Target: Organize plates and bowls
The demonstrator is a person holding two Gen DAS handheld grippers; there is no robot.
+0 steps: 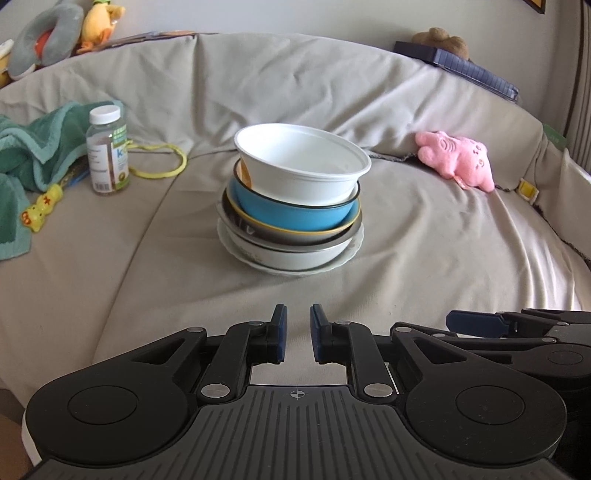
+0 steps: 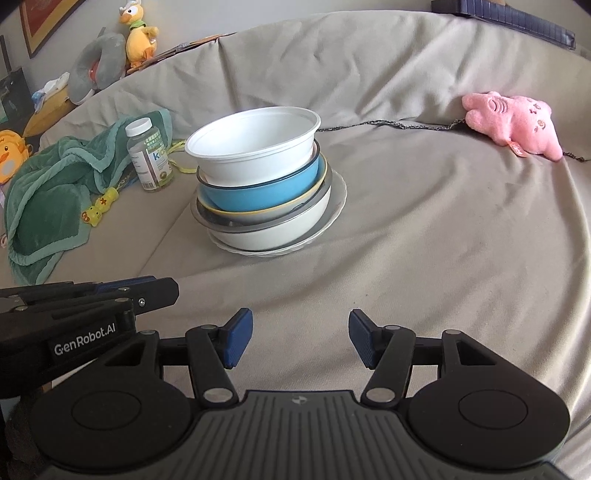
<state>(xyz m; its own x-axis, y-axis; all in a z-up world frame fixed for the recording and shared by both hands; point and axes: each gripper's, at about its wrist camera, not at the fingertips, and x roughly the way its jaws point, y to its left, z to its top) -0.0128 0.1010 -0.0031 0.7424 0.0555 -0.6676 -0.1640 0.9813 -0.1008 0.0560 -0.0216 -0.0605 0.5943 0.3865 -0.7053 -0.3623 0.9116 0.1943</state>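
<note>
A stack of dishes stands on the beige sofa cover. A white bowl (image 1: pixel 301 162) sits tilted on top, in a blue bowl (image 1: pixel 291 214), over a yellow-rimmed bowl (image 1: pixel 295 232), a grey-rimmed white bowl (image 1: pixel 295 254) and a white plate (image 1: pixel 347 258) at the bottom. The stack shows in the right wrist view too, with the white bowl (image 2: pixel 255 147) uppermost and the plate (image 2: pixel 338 199) below. My left gripper (image 1: pixel 298 330) is empty, its jaws a narrow gap apart, short of the stack. My right gripper (image 2: pixel 301 339) is open wide and empty, beside the left one.
A vitamin bottle (image 1: pixel 107 151), a green towel (image 1: pixel 37 144), a yellow loop (image 1: pixel 162 162) and a small yellow toy (image 1: pixel 40 212) lie left of the stack. A pink plush (image 1: pixel 458 160) lies to the right. Plush toys (image 1: pixel 51 33) and a dark book (image 1: pixel 461 66) rest on the sofa back.
</note>
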